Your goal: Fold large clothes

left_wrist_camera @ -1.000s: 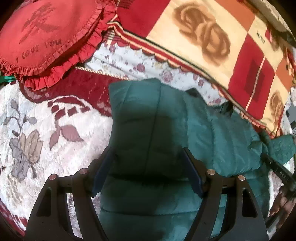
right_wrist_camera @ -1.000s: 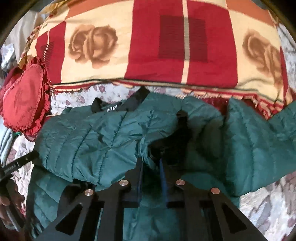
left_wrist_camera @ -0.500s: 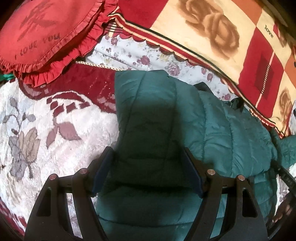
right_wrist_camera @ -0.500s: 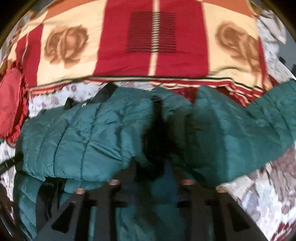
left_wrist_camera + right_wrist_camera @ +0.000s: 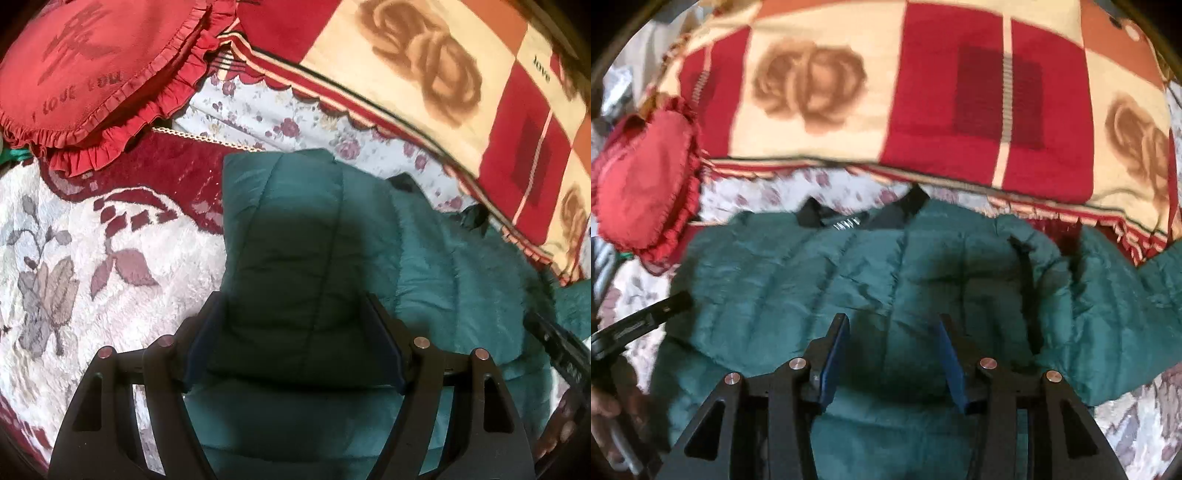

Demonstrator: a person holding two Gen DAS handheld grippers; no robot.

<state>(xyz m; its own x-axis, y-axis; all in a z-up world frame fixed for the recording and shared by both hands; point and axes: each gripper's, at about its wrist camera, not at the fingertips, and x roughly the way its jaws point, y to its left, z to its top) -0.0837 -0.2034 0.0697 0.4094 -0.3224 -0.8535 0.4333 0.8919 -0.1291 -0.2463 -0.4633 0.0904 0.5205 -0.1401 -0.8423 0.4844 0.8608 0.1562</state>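
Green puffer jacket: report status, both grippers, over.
Left gripper open, astride folded sleeve. Right gripper open, above green puffer jacket, nothing gripped. Heart cushion clear of the fold.

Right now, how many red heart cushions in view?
1. The red frilled cushion lies at the far left of the bed, beyond the green jacket, its edge against the checked rose blanket. More could be hidden outside the frame.

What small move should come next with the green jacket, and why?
Probably bring the right tool across to the unfolded sleeve and grip it. Its jaws stand open over the green jacket, holding nothing, while the left tool straddles the part already folded in.
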